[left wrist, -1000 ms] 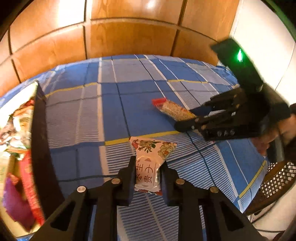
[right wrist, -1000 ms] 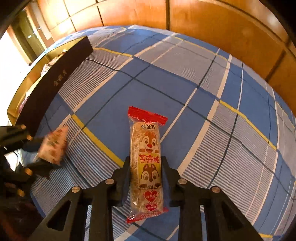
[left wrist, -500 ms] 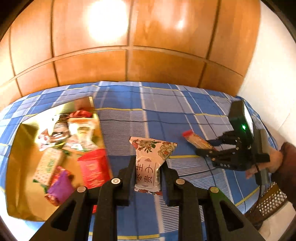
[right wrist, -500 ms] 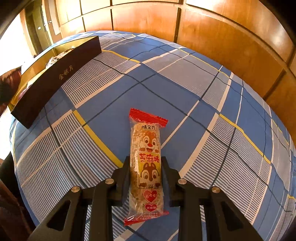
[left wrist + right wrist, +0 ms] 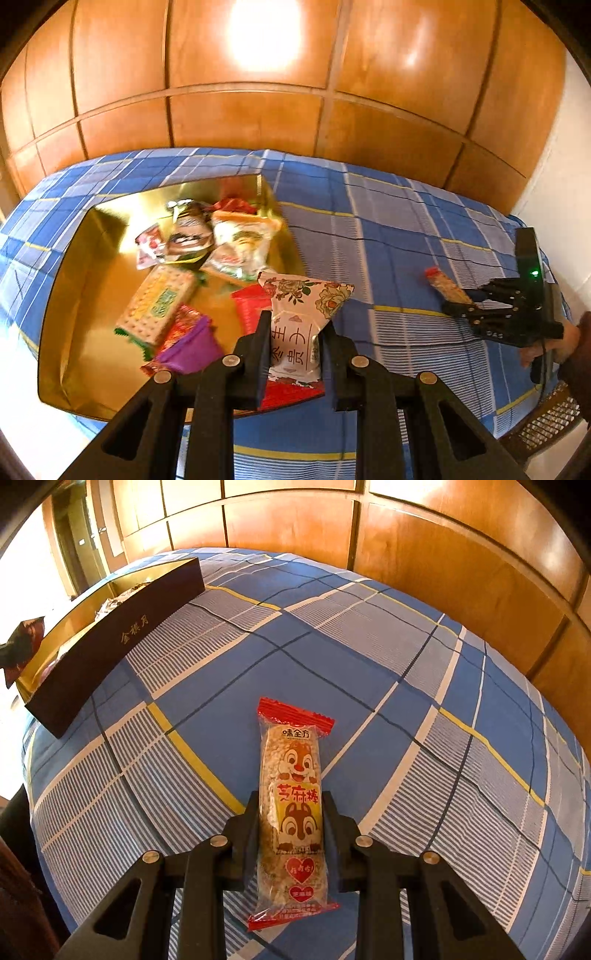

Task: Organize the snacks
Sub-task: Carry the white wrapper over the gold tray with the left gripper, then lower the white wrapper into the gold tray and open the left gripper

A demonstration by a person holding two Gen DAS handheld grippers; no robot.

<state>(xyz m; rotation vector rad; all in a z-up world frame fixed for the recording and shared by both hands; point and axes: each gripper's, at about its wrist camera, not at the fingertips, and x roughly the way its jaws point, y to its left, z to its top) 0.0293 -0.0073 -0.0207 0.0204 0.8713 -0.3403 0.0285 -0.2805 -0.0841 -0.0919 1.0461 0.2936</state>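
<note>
The left gripper [image 5: 295, 332] has swung round in the last second — a moment ago it looked across bare checked cloth with the box edge-on at nine o'clock, and now the gold box [image 5: 96, 229] lies open below it, filling the view from nine through to twelve. Its tongs are pinching the floral packet [image 5: 299, 321], which hangs over the box's near right corner, so by my reckoning a drop is close.

Inside the box: a cracker pack [image 5: 157, 302] at the centre, a purple wrapper [image 5: 192, 345] and a red packet [image 5: 251, 306] toward six o'clock, and a loose heap of pale bags [image 5: 240, 240] at twelve. Plenty of bare gold floor at nine o'clock to take another.

Out at three o'clock, the right gripper [image 5: 291, 812] has risen slightly — its tongs are clamped on the squirrel sesame bar [image 5: 293, 797], low above the blue plaid cloth [image 5: 369, 672]. From its side the box's dark wall [image 5: 122, 638] sits well apart at ten o'clock, so that snack has the longer trip.
</note>
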